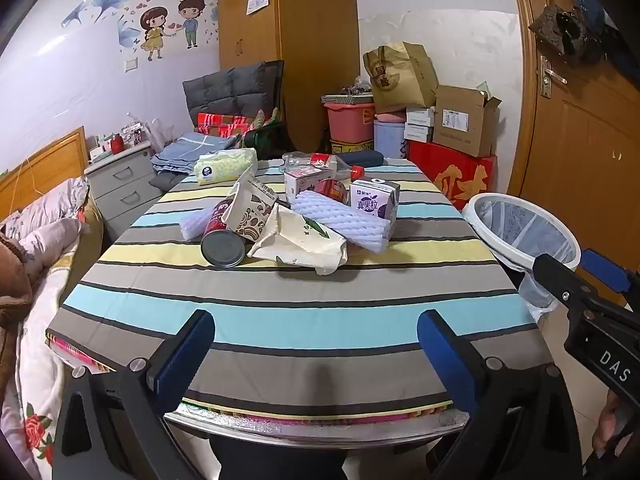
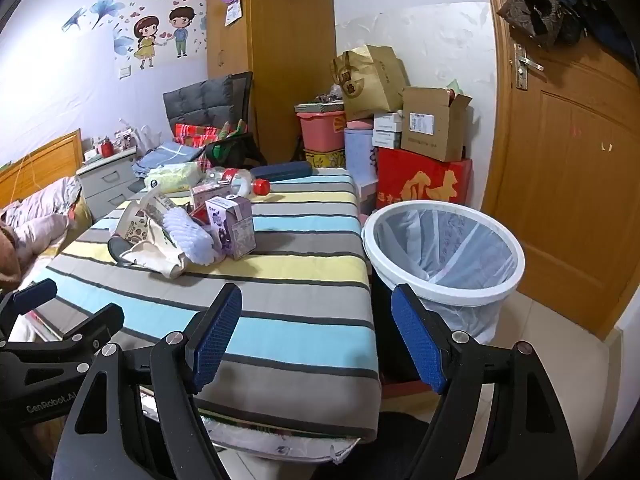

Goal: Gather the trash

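Right now both grippers wait at the near edge of the table (image 1: 304, 312), jaws spread wide and holding nothing, ready to reach. The left gripper (image 1: 316, 344) faces the trash heap at twelve o'clock: can (image 1: 222, 246), carton (image 1: 374, 202), foam (image 1: 340, 222). The right gripper (image 2: 316, 332) has the bin (image 2: 444, 248) at two o'clock. Nothing blocks the way.

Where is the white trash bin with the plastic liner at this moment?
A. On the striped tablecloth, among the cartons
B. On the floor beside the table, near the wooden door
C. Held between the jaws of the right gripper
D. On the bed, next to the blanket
B: the white trash bin stands on the floor next to the table, in front of the wooden door, and nothing holds it.
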Motion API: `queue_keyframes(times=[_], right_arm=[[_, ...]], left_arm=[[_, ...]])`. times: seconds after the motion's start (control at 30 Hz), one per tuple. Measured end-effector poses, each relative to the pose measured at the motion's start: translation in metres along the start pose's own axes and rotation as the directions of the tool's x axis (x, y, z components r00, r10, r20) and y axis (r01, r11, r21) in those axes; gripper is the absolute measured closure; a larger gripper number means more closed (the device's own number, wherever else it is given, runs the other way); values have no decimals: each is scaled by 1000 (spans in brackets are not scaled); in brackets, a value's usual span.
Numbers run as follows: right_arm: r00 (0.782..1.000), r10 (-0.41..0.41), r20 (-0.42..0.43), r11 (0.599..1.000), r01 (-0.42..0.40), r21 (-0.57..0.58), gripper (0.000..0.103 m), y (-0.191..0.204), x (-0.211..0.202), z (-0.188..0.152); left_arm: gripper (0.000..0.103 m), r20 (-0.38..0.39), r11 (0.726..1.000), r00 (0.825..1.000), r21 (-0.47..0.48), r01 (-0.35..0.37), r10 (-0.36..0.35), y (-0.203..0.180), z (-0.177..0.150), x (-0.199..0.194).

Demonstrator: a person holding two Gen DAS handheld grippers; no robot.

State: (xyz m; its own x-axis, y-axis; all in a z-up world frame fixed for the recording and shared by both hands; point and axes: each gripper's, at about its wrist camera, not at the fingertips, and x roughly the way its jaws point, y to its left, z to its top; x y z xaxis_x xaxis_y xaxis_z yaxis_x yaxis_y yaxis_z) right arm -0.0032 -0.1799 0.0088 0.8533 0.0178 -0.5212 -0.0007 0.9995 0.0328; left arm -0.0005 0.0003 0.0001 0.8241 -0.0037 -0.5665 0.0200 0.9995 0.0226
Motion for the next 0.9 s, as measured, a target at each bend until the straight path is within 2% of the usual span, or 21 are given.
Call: queue_keyframes(times=[0.9], right_arm=[[1000,1,19,1000,-1,-8,24,2,-5,2]], left_arm=[[0,6,1000,1000,-3,-12,12,2,3,-8]])
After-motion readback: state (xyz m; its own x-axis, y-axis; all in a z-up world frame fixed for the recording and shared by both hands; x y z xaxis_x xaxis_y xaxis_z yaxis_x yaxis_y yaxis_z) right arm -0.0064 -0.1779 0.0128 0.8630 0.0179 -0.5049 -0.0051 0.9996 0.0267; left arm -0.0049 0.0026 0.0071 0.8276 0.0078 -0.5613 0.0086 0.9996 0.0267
